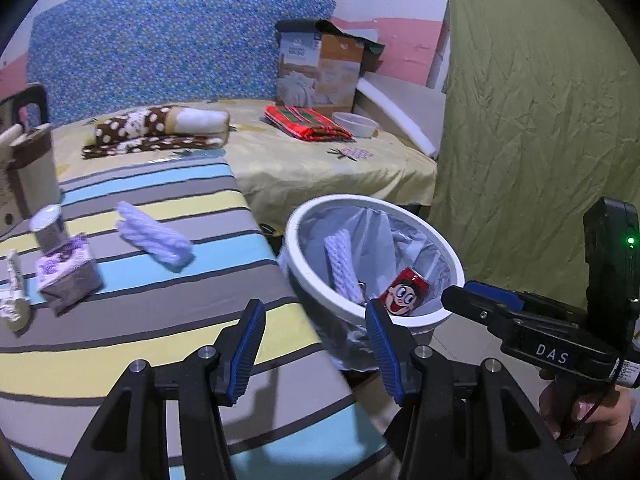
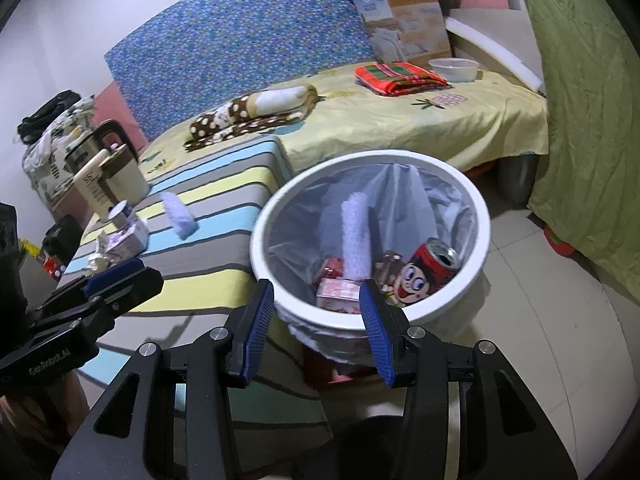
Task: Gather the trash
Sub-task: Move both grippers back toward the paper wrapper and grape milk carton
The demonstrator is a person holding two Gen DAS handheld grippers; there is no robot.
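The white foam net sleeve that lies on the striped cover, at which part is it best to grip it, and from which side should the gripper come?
Grip the white foam net sleeve across its middle, coming from above with the open left gripper. It lies flat and long on the striped cover, slanted, so the narrow width fits between the fingers. It looks soft, so it will probably squash. The purple box stands apart from it, leaving room.

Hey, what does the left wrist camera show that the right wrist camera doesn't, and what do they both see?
Only the left wrist view shows the green light on the right tongs' housing and the hand gripping them.

Only the right wrist view shows the pink carton deep in the bin, the can's opened top, and the bundle of bags at far left.

Both show the white trash bin, the red cartoon can, the white foam sleeve on the striped cover, and both tongs open and empty.
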